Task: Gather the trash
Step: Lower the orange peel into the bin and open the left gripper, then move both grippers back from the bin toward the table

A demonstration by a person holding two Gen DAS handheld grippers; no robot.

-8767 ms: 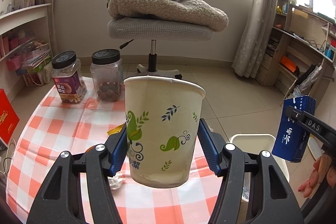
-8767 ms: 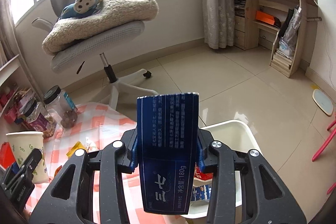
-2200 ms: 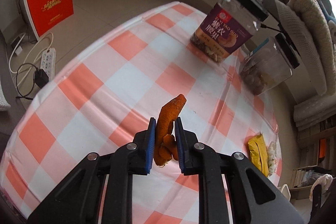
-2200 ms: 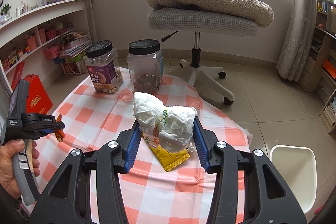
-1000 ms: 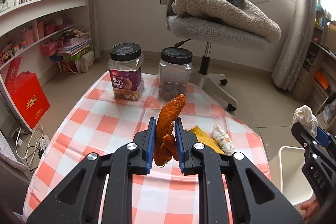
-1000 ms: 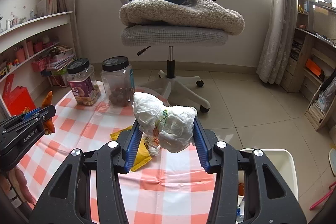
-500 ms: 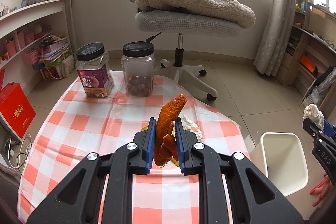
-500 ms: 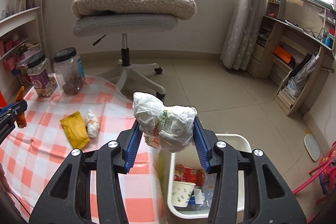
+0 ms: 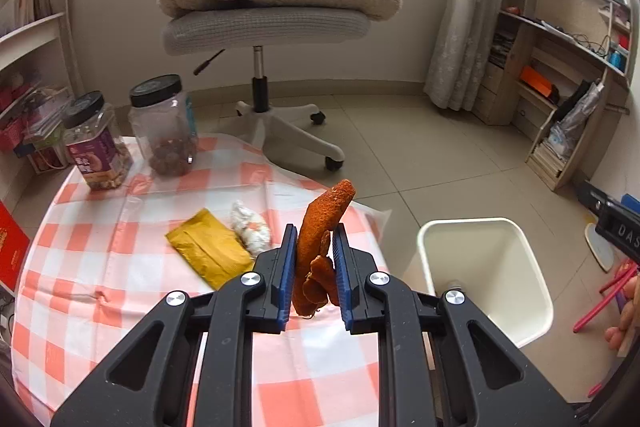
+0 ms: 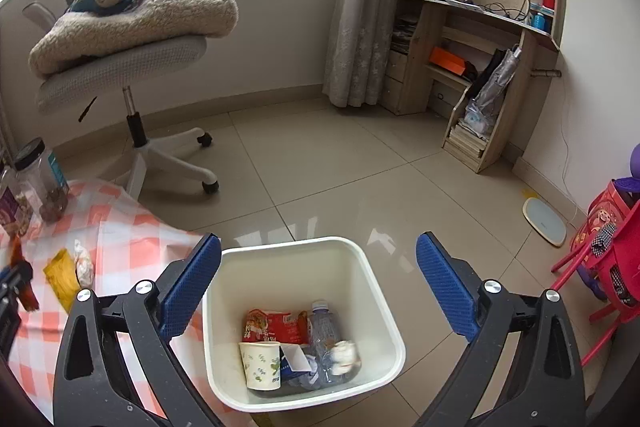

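My left gripper (image 9: 314, 263) is shut on a curled orange peel (image 9: 322, 231) and hangs over the near right part of the checked table (image 9: 120, 267). A yellow packet (image 9: 208, 253) and a small white wad (image 9: 250, 229) lie on the cloth. My right gripper (image 10: 318, 291) hovers above the white bin (image 10: 280, 255); its jaws are opening wide with nothing between them. The crumpled white wad (image 10: 344, 353) lies inside the bin among a paper cup (image 10: 260, 363), a red wrapper (image 10: 272, 325) and a plastic bottle (image 10: 320, 323).
Two black-lidded jars (image 9: 164, 125) stand at the table's far edge. An office chair (image 9: 260, 27) with a blanket and a toy monkey is behind. Wooden shelves (image 10: 480, 67) line the right wall, and a red child's chair (image 10: 608, 247) is beside the bin.
The right gripper let go of the white wad, which dropped into the bin, and its jaws swung wide. Both grippers swung right toward the bin; the left still holds the peel.
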